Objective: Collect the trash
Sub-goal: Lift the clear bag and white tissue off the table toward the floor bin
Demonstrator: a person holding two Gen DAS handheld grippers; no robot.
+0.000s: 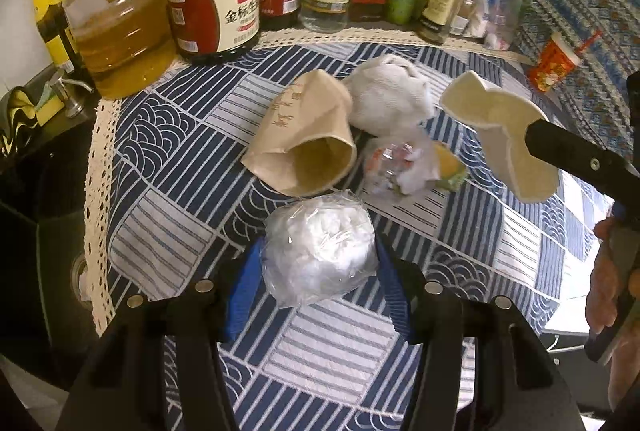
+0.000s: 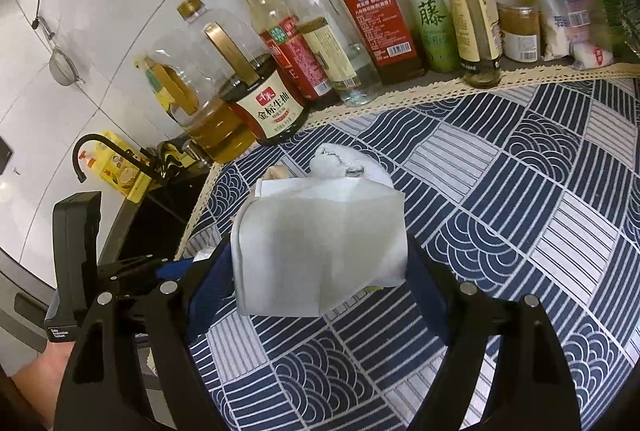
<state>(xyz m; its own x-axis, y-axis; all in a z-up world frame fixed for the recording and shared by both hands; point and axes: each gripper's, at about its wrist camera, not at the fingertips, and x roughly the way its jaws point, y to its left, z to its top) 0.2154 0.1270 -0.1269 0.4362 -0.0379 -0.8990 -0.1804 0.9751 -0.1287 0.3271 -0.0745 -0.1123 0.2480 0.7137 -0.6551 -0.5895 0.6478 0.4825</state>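
Trash sits between our tools: our left gripper point(image 1: 318, 267) has its blue pads touching both sides of a plastic-wrapped wad point(image 1: 320, 251) on the patterned cloth point(image 1: 168, 239). Our right gripper point(image 2: 320, 251) clamps a squashed white paper cup point(image 2: 320, 243). Ahead of the left fingers lie a brown paper cup point(image 1: 304, 139) and a crumpled tissue point(image 1: 388, 95).

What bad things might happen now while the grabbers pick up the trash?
1. The left gripper has only its fingertips on the slippery plastic-wrapped ball, so the ball might squirt out.
2. The right gripper pinches a crushed white paper cup; soft paper may slide or slip free.
3. Glass bottles stand close behind the trash on the patterned tablecloth. A wide swing might knock one over.
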